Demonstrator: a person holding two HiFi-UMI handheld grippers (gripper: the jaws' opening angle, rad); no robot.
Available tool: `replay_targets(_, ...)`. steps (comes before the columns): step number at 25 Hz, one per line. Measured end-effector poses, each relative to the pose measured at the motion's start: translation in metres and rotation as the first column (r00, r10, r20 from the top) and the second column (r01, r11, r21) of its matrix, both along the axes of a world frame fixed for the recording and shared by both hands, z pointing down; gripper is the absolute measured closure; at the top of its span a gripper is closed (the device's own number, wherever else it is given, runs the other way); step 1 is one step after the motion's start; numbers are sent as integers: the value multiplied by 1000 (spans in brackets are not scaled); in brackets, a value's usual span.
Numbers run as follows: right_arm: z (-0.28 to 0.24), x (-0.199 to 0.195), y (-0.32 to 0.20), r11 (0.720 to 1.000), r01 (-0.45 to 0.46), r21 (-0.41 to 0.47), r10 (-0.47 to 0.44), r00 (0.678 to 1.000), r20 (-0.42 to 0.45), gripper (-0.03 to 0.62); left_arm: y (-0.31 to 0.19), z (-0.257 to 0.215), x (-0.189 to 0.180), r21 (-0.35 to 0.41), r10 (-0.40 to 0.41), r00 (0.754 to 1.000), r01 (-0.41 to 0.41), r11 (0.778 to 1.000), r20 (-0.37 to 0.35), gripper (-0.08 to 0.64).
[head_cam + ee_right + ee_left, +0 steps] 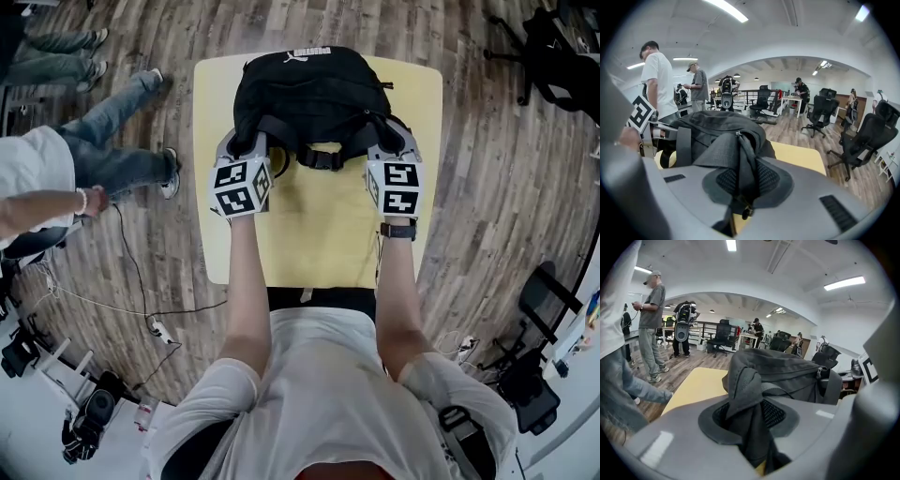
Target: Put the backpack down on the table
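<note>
We hold the backpack with both hands. The left tongs are clamped on one shoulder strap, and the right tongs are pinched narrow on the other strap. The bag lies just beyond the tongs, over the far half of the tabletop, with its width running crosswise. Neither hand is nearer. We cannot tell whether its base touches.

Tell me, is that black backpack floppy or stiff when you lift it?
Probably floppy: the black fabric backpack crumples where its padded strap bunches inside the left gripper. It likely sags rather than rolls, since its body looks slumped over the yellow table. Its mesh cloth probably isn't slippery.
</note>
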State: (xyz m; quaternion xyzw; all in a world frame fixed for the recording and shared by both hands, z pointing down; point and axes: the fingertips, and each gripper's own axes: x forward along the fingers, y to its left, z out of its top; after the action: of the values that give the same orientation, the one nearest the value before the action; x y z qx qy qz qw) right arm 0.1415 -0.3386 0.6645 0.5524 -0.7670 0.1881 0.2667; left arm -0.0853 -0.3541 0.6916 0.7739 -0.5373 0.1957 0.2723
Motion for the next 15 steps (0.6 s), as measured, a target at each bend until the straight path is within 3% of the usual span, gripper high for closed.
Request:
replay_targets(5, 16, 0, 3, 1000, 3, -26, -3, 1000, 9, 549, 6, 19, -6, -51, -5, 999, 7, 999, 34, 442)
replay_targets(15, 38, 4, 8, 999, -4, -32, 5, 999, 46, 494, 8, 37, -18, -43, -29, 999, 30, 999, 37, 401)
